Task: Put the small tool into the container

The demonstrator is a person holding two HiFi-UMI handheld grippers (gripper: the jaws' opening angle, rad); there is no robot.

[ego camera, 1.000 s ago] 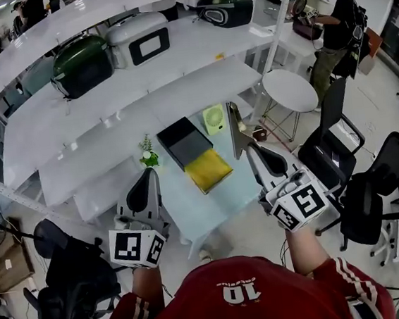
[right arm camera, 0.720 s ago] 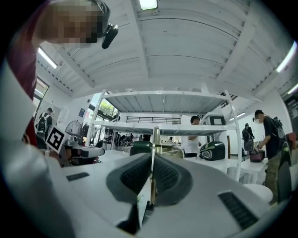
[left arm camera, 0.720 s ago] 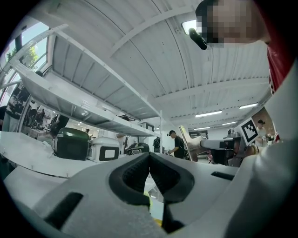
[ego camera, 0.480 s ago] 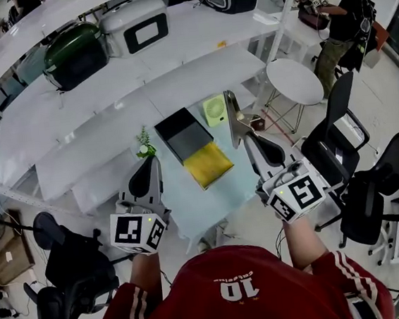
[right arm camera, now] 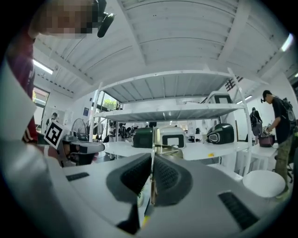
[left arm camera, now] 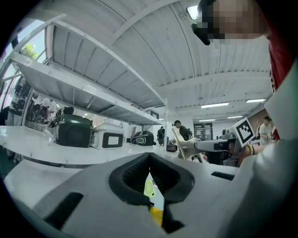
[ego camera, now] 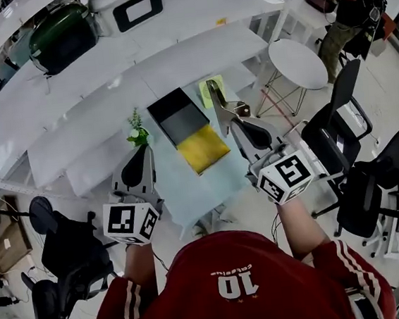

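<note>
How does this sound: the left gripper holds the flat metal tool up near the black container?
Wrong side. It is the right gripper that holds the flat metal tool up near the black container; the right gripper view shows its jaws shut on it. The left gripper is shut with nothing in it.

Shiny metal tool (ego camera: 216,98), matt black container (ego camera: 179,116)

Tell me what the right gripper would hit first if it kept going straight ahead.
Probably the white case on the shelf: the right gripper, shut on the thin metal tool, aims at it. Depth is unclear; the shelf's edge might come first.
</note>
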